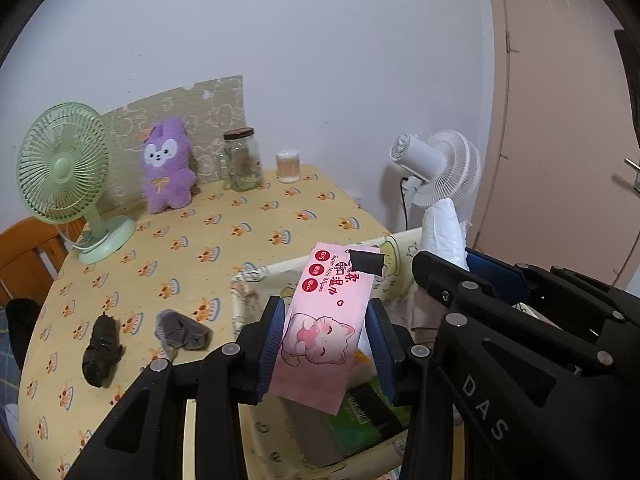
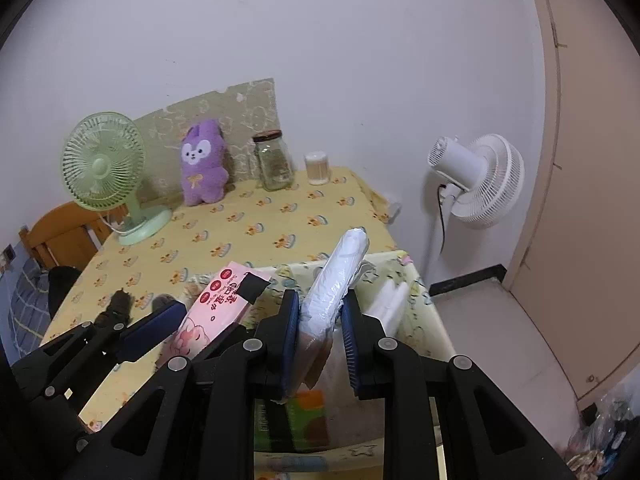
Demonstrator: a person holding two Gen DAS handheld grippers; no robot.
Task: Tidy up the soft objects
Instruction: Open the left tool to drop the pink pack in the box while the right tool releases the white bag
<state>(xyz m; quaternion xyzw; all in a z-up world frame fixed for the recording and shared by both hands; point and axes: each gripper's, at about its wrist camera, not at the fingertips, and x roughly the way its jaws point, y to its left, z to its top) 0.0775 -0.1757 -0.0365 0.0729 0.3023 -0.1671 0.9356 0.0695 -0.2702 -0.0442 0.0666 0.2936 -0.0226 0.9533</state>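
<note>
In the left wrist view, our left gripper pinches the pink wipes pack between its two blue pads, and the long axis of the pack runs away from us toward 12 o'clock. The pack hangs above the open fabric storage box, which lies directly under the tool, so we judge that the coming move is mainly downward. At 9 o'clock on the table two soft things wait: a black bundle and, just beside it, a grey bundle; the left gripper is nearer to them. The purple plush toy stands far away at 11 o'clock, between the green fan and the glass jar. In the right wrist view, our right gripper presses on a white plastic-wrapped pack, whose long axis points to 1 o'clock, also above the box. The left tool is very near at 9 o'clock, so the two packs can hinder each other when going down. A green packet already lies in the box.
</note>
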